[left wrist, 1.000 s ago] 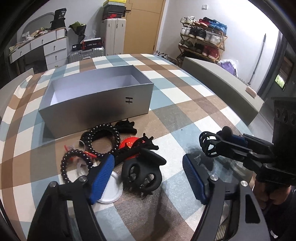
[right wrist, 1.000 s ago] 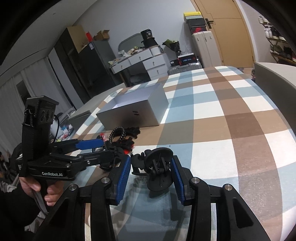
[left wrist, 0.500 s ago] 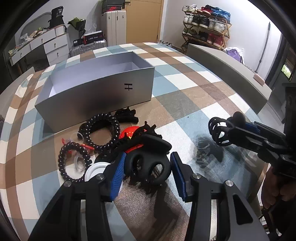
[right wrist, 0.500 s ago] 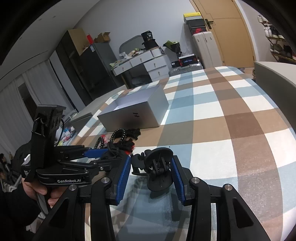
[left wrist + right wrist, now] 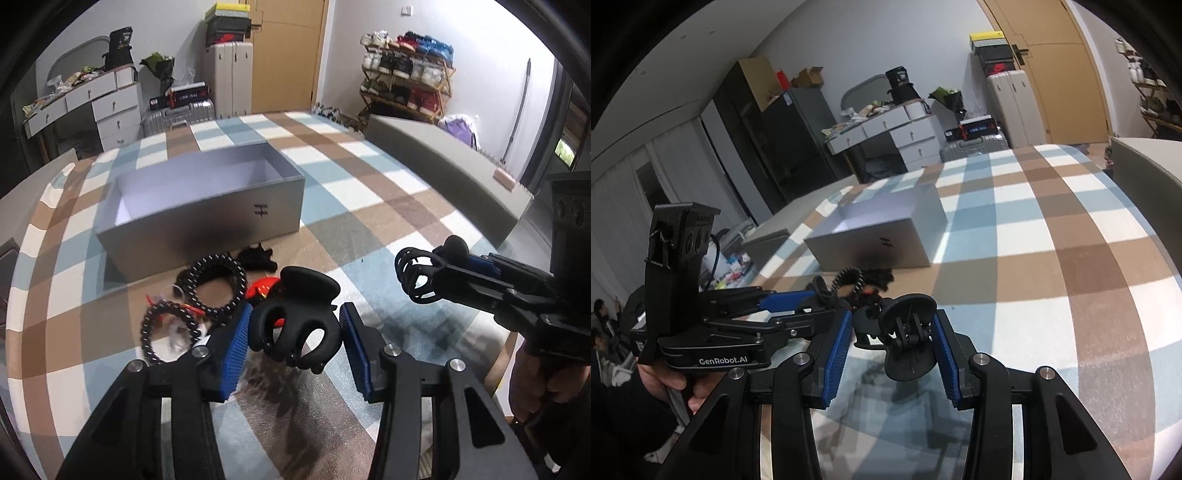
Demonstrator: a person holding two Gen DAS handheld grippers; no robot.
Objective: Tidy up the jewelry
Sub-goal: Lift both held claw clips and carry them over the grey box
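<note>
Left wrist view: the left gripper point(image 5: 293, 338) fills the bottom of the frame, and its blue pads point(image 5: 234, 345) have just been closing and now clamp a large black claw clip point(image 5: 295, 321) between them, low in the centre. Just above and left of it a small pile lies on the checked tablecloth point(image 5: 369, 221): two black beaded bracelets point(image 5: 210, 284), a red piece point(image 5: 264, 288) partly hidden behind the clip, and a small black hair tie point(image 5: 258, 258). Beyond the pile, upper left of centre, stands an open grey box point(image 5: 207, 206) with its inside bare. At the right edge the right gripper point(image 5: 424, 275) enters, carrying a second black claw clip point(image 5: 419, 275) at its tip. In the right wrist view that gripper's pads point(image 5: 836, 352) are pressed on the sides of this clip point(image 5: 908, 336), bottom centre, with the grey box point(image 5: 882, 236) above it and the left gripper's body at the left, gripped by a hand point(image 5: 670, 384).
</note>
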